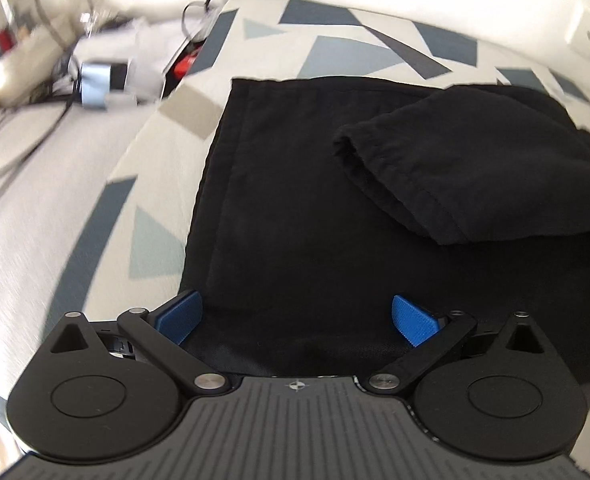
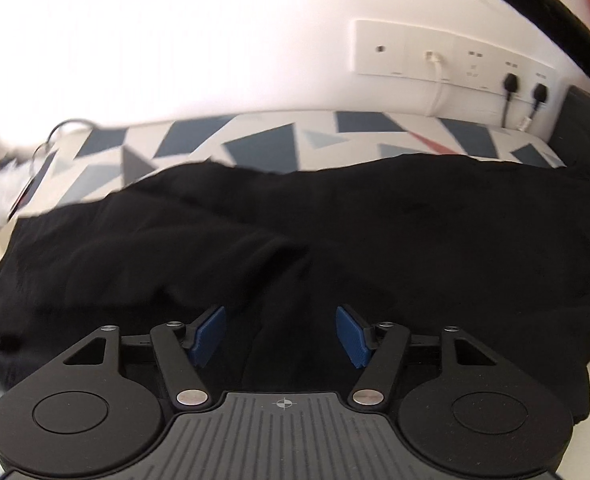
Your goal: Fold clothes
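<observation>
Looking down from the left wrist camera, the left gripper (image 1: 297,320) hangs with its blue pads spread wide and nothing pinched between them; the black fabric under them lies flat and loose. That fabric is the black cotton garment (image 1: 295,216), spread on the bed cover printed with blue and grey triangles (image 1: 151,184). Its long straight hemmed edge runs from beside the left pad away toward the far edge of the bed. A black hemmed sleeve (image 1: 447,160) is already turned inward and lies on the body of the garment, ahead and to the right of the pads. Blurred cables and small devices (image 1: 95,76) sit beyond the bed's left edge.

From the right wrist camera, the right gripper (image 2: 281,334) also stands parted, somewhat narrower, with no cloth caught between the pads. The garment fills the view ahead of it, its long axis running across the picture, with a soft ridge just ahead of the pads. The white wall socket strip (image 2: 451,60) sits above the bed's far edge.

Judging by this, the left gripper is nearer the straight side edge, so the next pinch there probably falls to it.
</observation>
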Action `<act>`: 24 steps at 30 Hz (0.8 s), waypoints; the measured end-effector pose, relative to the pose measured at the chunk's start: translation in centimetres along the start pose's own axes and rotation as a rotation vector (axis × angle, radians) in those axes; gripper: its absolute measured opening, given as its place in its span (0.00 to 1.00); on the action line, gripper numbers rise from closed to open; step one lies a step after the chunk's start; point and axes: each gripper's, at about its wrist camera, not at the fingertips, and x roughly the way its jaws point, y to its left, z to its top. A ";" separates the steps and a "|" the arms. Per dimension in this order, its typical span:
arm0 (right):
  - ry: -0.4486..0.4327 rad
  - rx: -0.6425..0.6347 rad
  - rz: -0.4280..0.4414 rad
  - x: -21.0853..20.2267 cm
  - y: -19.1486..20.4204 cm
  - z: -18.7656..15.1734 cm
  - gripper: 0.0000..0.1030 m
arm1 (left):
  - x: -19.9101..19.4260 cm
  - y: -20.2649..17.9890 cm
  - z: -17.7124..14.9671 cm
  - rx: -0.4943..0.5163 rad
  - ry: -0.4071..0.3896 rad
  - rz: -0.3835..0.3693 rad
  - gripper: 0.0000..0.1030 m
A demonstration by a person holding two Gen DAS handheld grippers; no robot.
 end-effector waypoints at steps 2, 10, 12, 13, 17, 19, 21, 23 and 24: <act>0.003 -0.018 0.036 0.0 0.5 -0.1 0.51 | 0.0 0.0 -0.2 0.008 -0.014 -0.006 1.00; -0.008 -0.005 0.114 1.1 2.2 1.1 0.48 | -0.1 0.1 -0.3 0.007 -0.028 -0.015 1.00; -0.021 0.013 0.122 0.8 2.4 1.6 0.47 | -0.1 0.2 -0.4 0.005 -0.034 -0.020 1.00; -0.037 0.003 0.122 0.5 2.6 1.8 0.47 | -0.1 0.2 -0.5 0.004 -0.037 -0.023 1.00; -0.101 -0.048 0.139 -1.0 3.6 2.0 0.48 | -0.2 0.2 -0.8 0.017 -0.053 -0.030 1.00; -0.079 -0.054 0.186 -0.8 3.8 1.8 0.48 | -0.2 0.4 -0.8 0.019 -0.055 -0.036 1.00; -0.029 -0.037 0.207 0.3 3.8 1.2 0.48 | -0.2 0.4 -0.7 0.018 -0.049 -0.038 1.00; -0.017 -0.026 0.187 1.7 3.5 0.7 0.48 | -0.1 0.4 -0.7 0.018 -0.048 -0.039 1.00; -0.017 -0.020 0.170 2.4 3.2 0.6 0.48 | -0.1 0.4 -0.7 0.019 -0.047 -0.039 1.00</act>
